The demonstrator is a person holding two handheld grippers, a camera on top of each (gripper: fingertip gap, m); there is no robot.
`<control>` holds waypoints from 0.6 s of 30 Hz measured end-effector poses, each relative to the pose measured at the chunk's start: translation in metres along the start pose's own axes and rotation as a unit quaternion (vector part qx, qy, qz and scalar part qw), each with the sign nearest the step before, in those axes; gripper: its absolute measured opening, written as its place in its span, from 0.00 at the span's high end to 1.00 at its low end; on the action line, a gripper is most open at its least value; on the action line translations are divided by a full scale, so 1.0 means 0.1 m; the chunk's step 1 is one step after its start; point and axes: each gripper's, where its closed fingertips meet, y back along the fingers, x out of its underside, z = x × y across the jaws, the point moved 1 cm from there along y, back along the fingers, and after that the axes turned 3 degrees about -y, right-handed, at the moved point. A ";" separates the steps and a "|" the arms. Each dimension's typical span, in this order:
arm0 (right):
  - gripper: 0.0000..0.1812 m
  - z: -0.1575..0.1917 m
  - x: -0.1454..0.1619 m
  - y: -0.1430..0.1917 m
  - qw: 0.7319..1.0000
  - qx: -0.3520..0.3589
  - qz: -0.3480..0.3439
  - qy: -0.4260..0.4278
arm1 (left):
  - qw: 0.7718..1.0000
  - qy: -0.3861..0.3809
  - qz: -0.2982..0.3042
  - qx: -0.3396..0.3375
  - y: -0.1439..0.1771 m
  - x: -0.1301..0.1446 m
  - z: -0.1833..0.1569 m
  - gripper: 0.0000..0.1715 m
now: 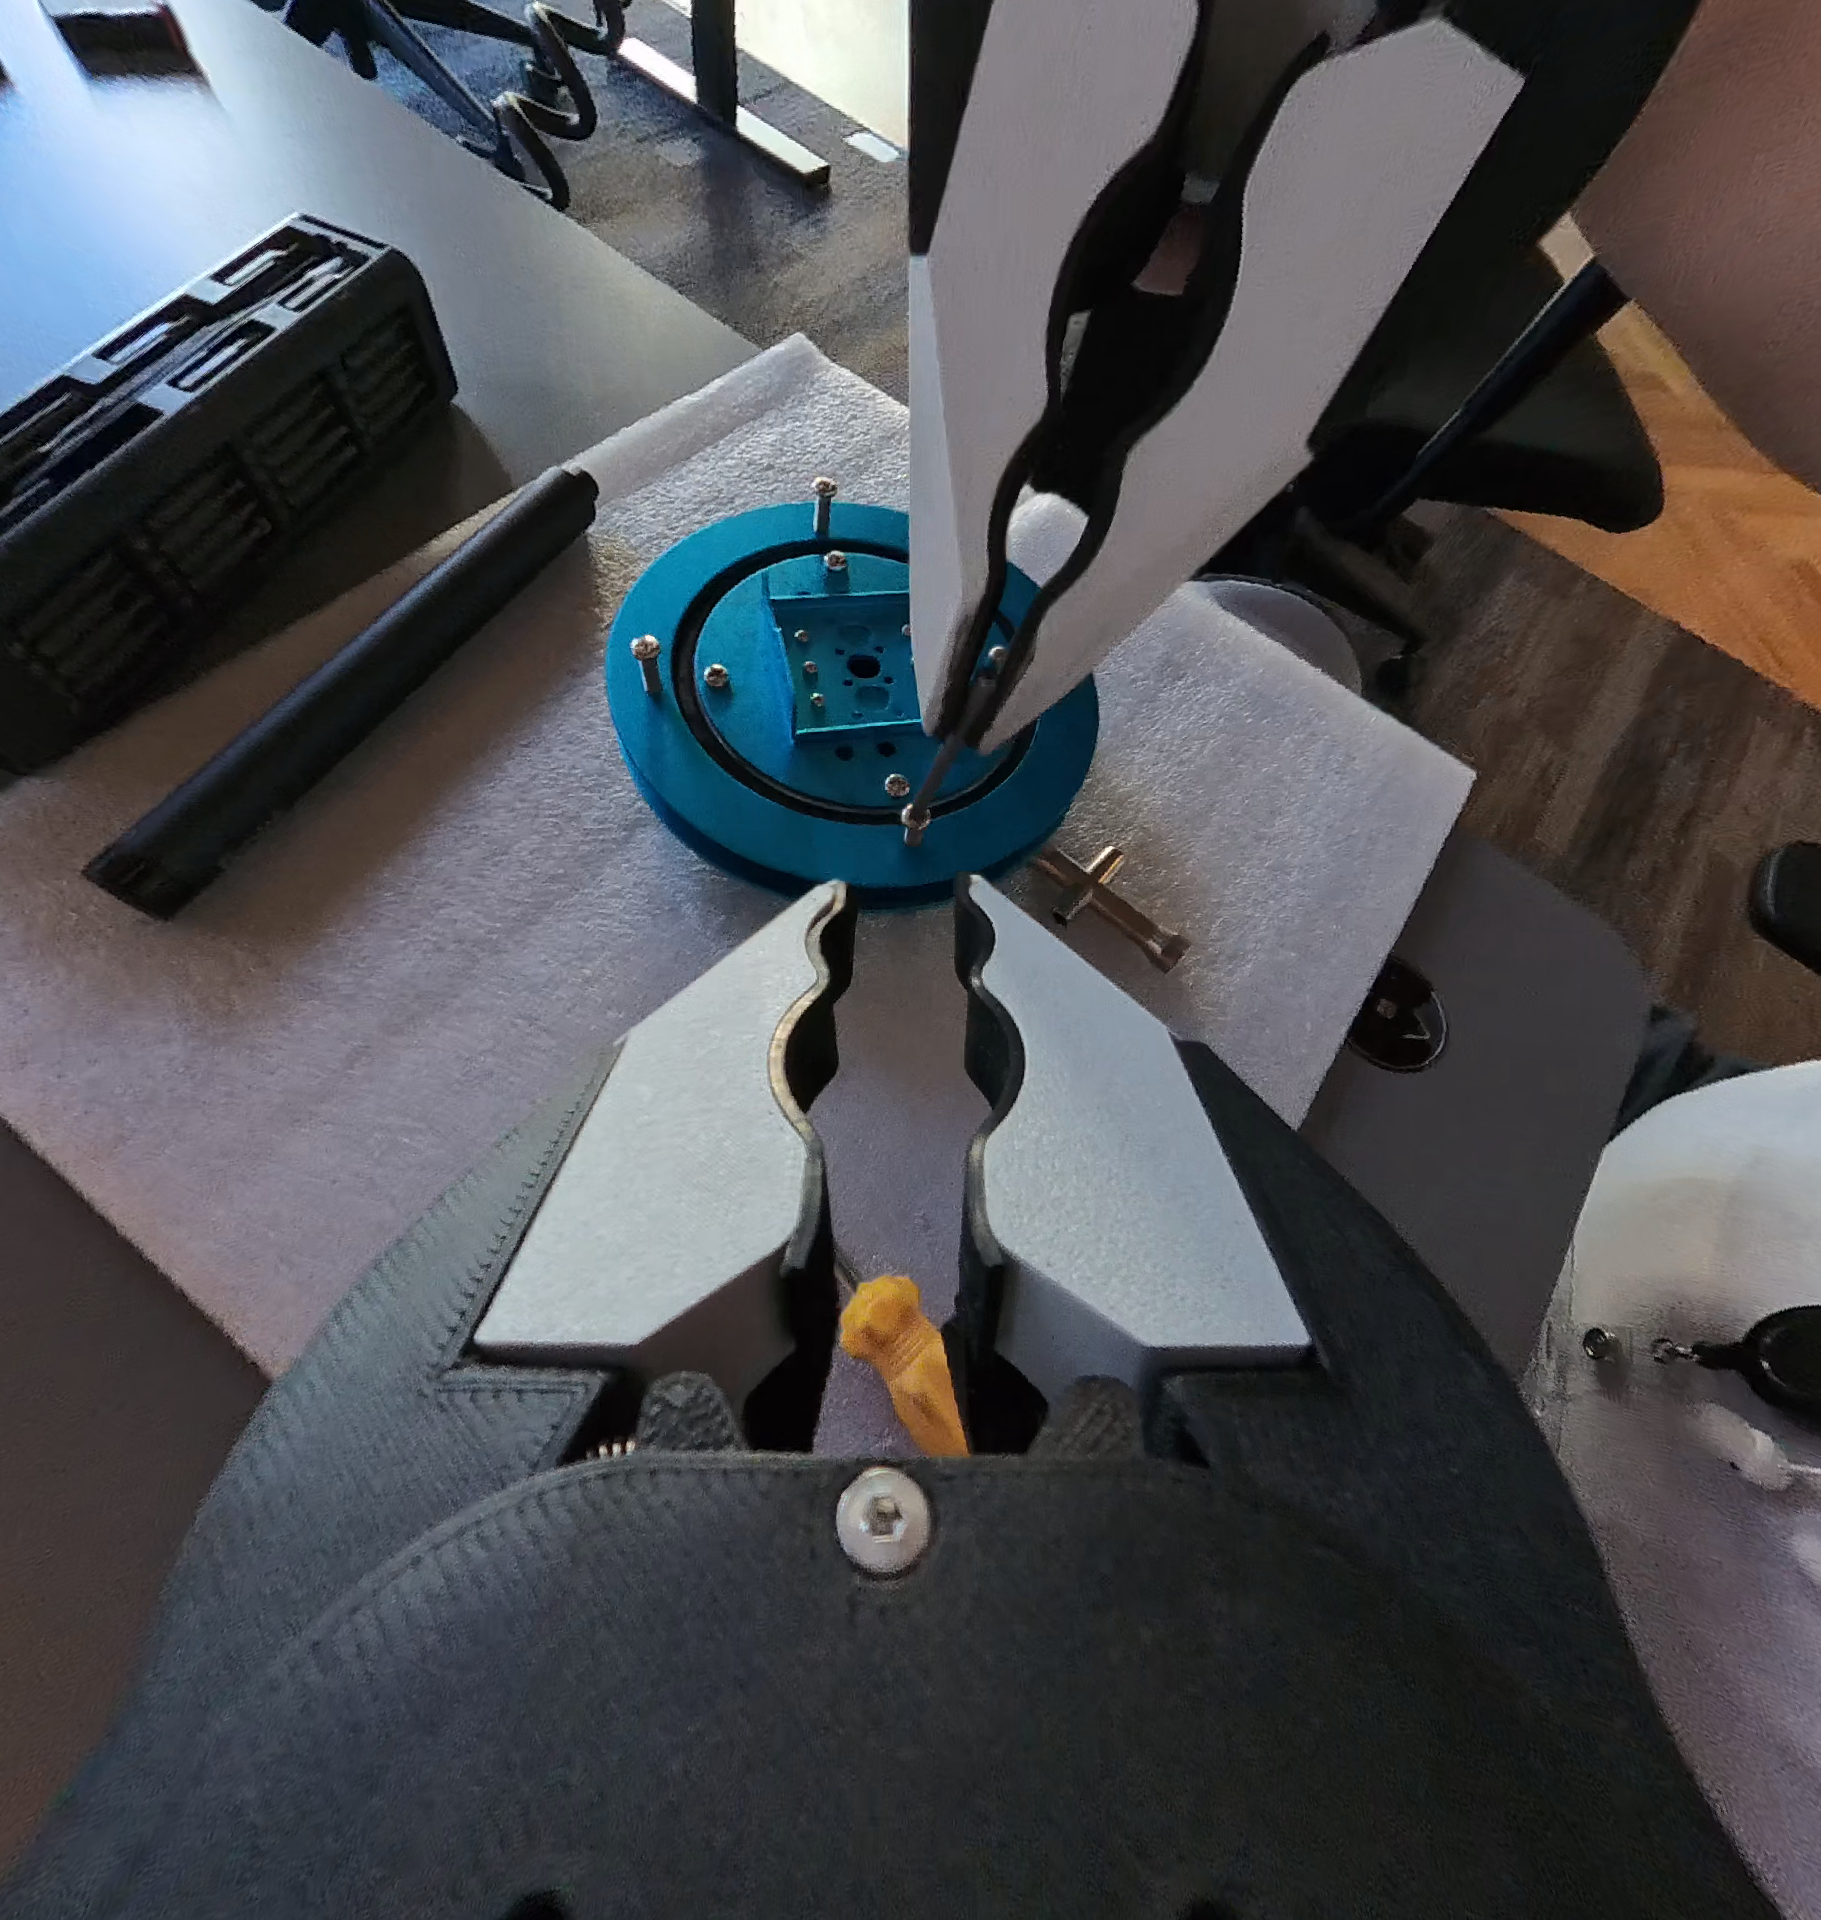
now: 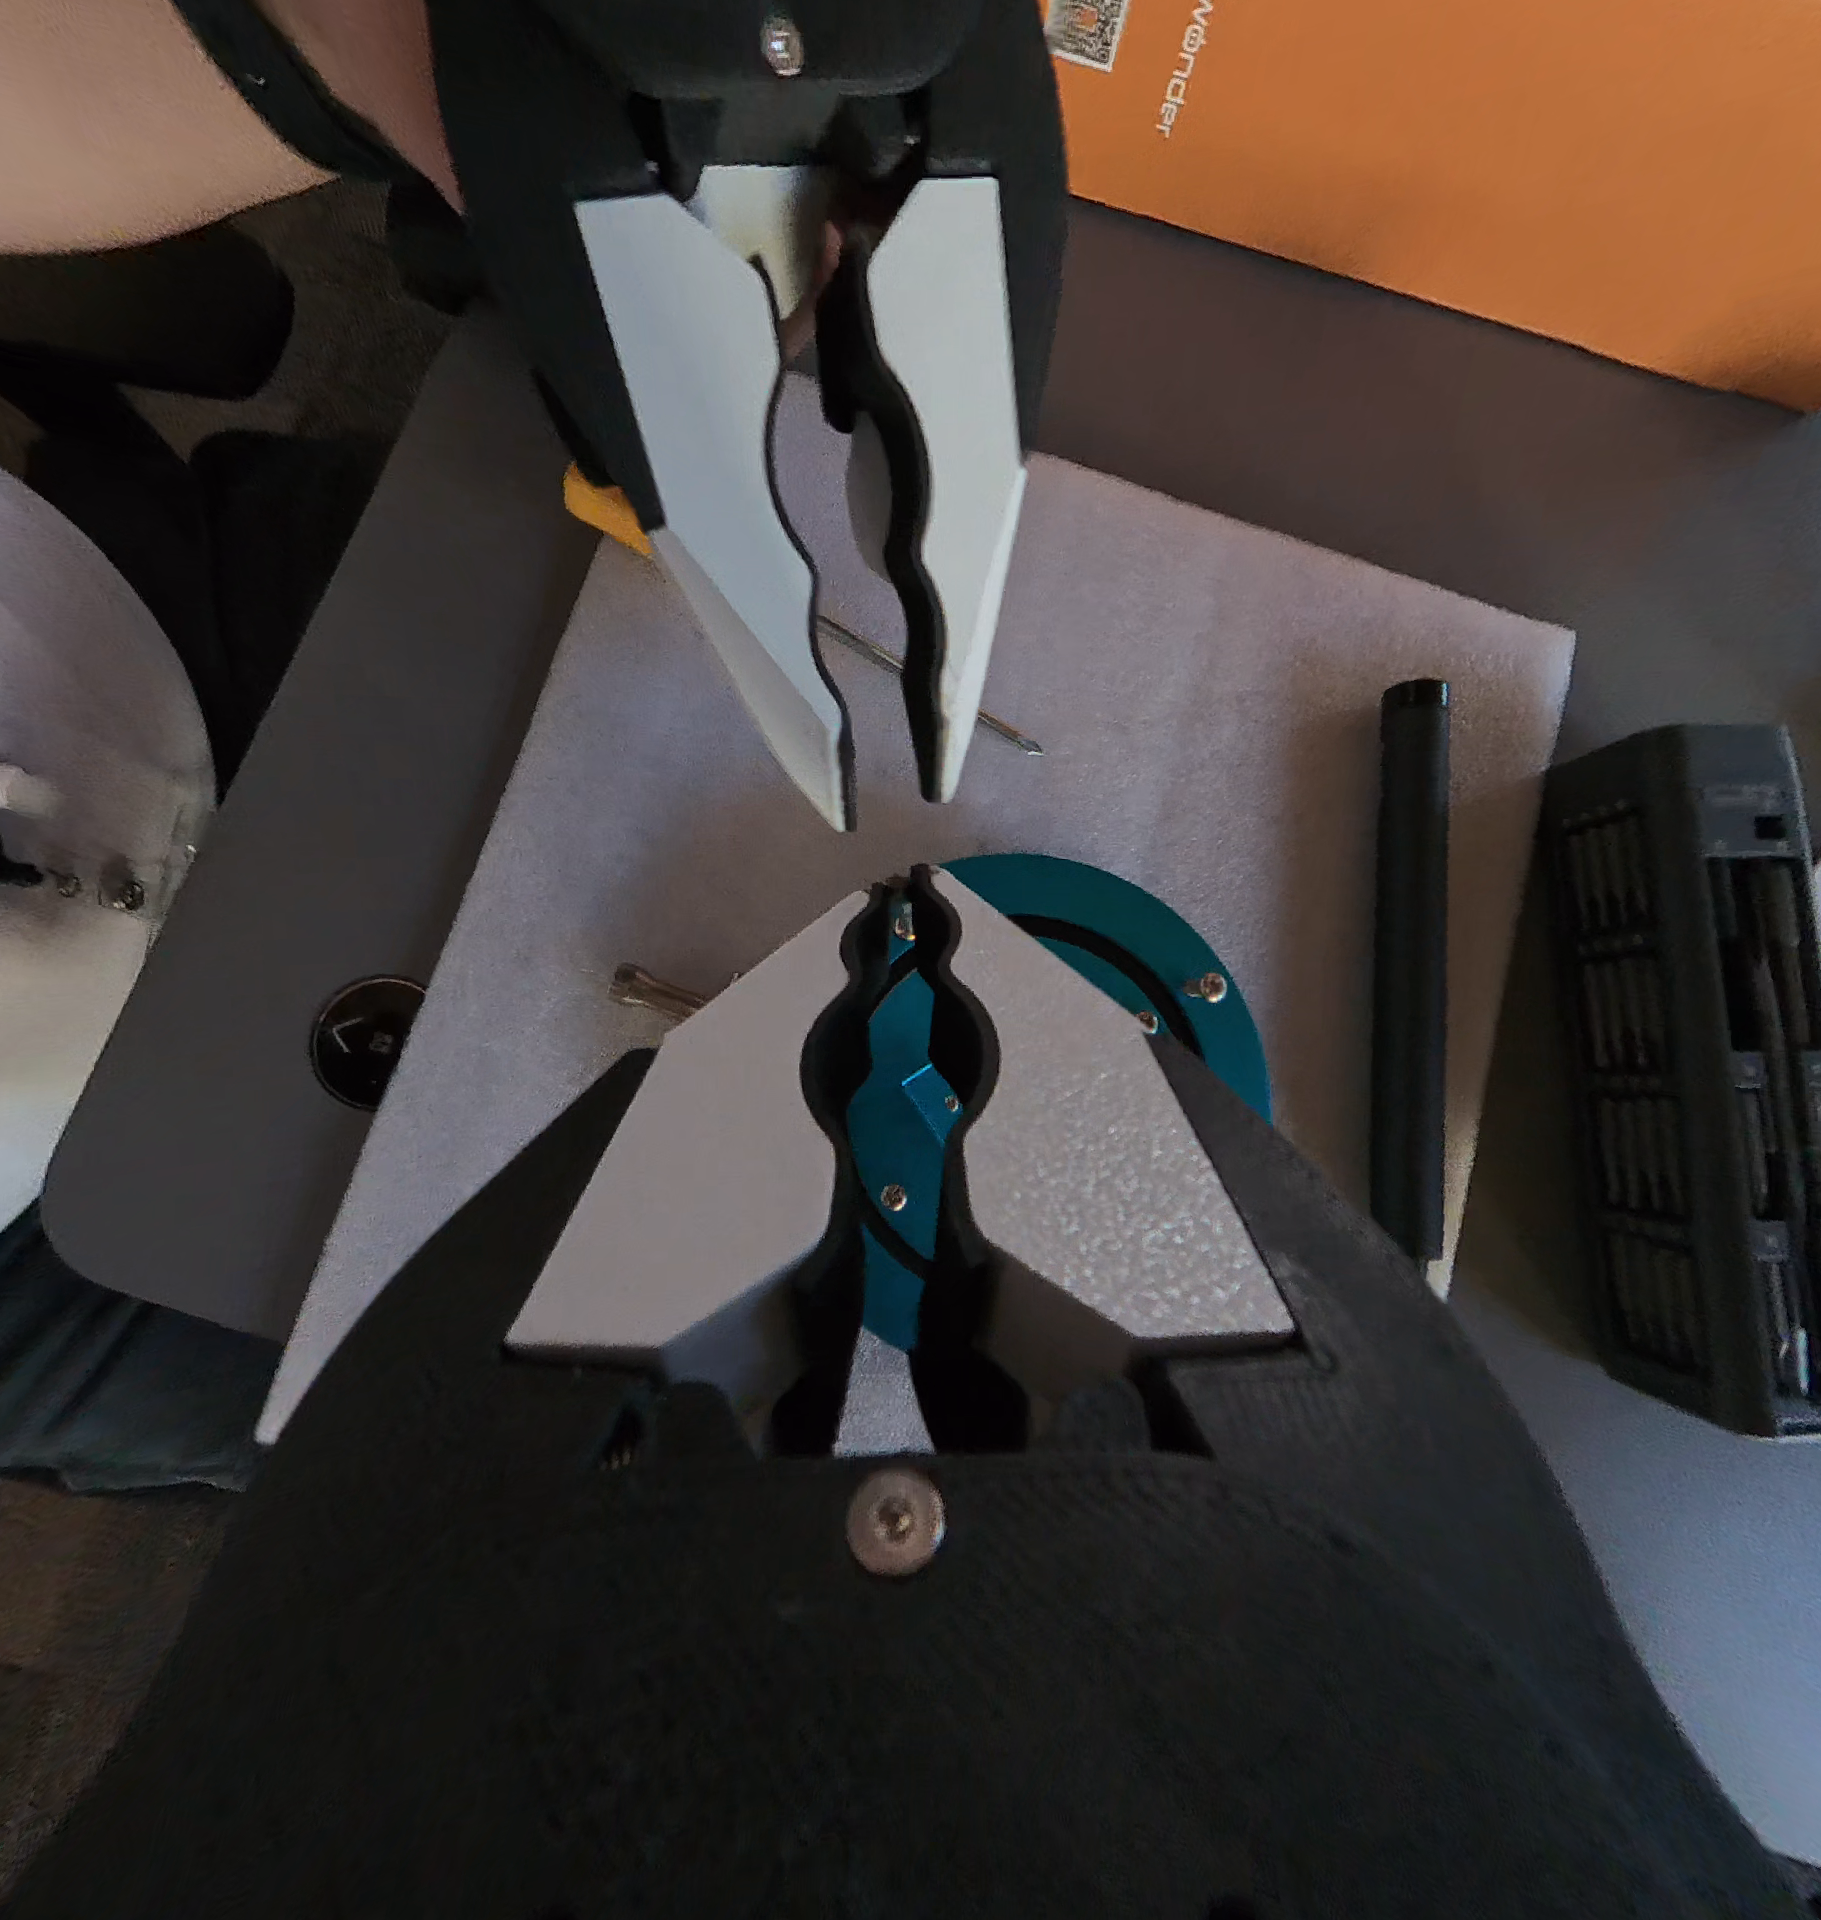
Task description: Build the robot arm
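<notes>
A blue round metal disc [image 1: 854,717] with a square blue block in its middle lies on a white foam mat [image 1: 366,987]. Several silver screws stand up from it. My right gripper [image 1: 963,727] comes down from above, shut on a thin dark driver bit [image 1: 937,774]. The bit's tip rests on a screw [image 1: 916,821] at the disc's near rim. In the right wrist view the shut right gripper [image 2: 906,878] covers most of the disc [image 2: 1176,935]. My left gripper [image 1: 898,896] is open and empty, just short of the disc's near edge. A yellow-handled screwdriver [image 1: 890,1340] lies on the mat under it.
A black cylindrical handle [image 1: 345,686] and a black bit case [image 1: 179,468] lie left of the disc. A small metal cross wrench [image 1: 1108,904] lies right of it. An orange box [image 2: 1457,177] sits on the grey table. A person in white [image 1: 1716,1351] is at the table's edge. My left and right fingertips are right by each other. Left tips and right tips are each some 5 cm from the blue round metal disc [image 1: 854,717].
</notes>
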 end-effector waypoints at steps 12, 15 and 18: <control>0.98 0.01 0.01 0.00 0.990 -0.125 0.035 0.049 | 0.999 -0.021 0.020 0.028 -0.12 -0.01 -0.01 0.90; 0.98 0.01 0.02 0.00 0.987 -0.140 0.037 0.068 | 0.998 -0.037 0.024 0.034 -0.19 -0.01 -0.04 0.89; 0.98 0.02 0.03 0.00 0.984 -0.152 0.037 0.080 | 0.997 -0.063 0.029 0.024 -0.27 0.00 -0.03 0.91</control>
